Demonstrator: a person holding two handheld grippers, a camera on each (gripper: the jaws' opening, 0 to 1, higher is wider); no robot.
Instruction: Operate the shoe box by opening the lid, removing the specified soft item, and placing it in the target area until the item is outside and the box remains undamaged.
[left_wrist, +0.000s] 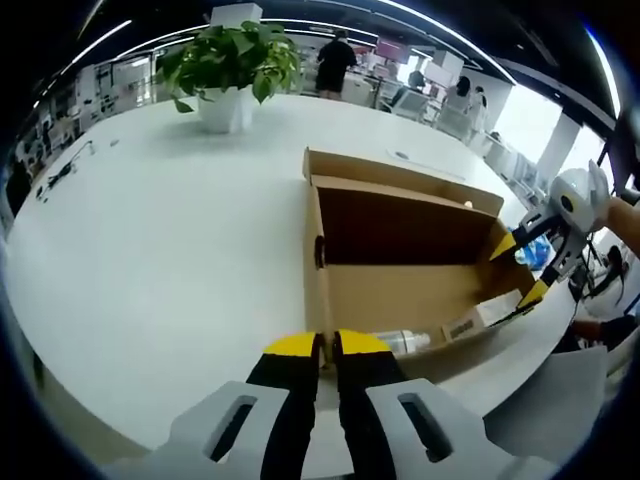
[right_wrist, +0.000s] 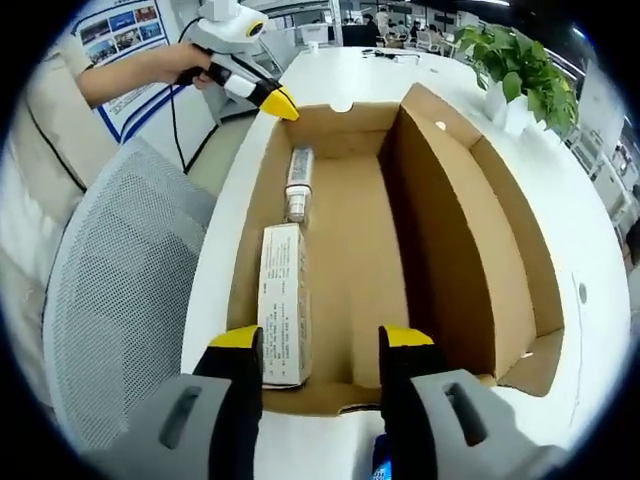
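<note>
1. Two grippers work at opposite short ends of the open shoe box (right_wrist: 350, 240), which lies on the white table (left_wrist: 150, 250) close to its near edge. The lid (right_wrist: 500, 240) is already folded back and stands along one long side, so the opening step looks done.

2. The left gripper (left_wrist: 327, 345) has its jaws clenched together at the rim of one short wall. Whether they pinch the cardboard or merely press against it, I cannot tell; either way, the likely purpose is to steady the box while the other hand reaches in.

3. The right gripper (right_wrist: 322, 340) is released, its jaws spread wide above the opposite short wall and grasping nothing. It looks poised to go down into the box.

4. Inside, along the long wall away from the lid, lie a flat white carton (right_wrist: 282, 305) near the right gripper's end and a tube-like bottle (right_wrist: 298, 182) toward the left gripper's end. Which is the specified soft item is unclear; both are in the box, so removal has not begun.

5. A potted plant (left_wrist: 230, 70) stands toward the table's far edge, well apart from the box, and a mesh chair (right_wrist: 120, 300) sits off the table's near edge.
</note>
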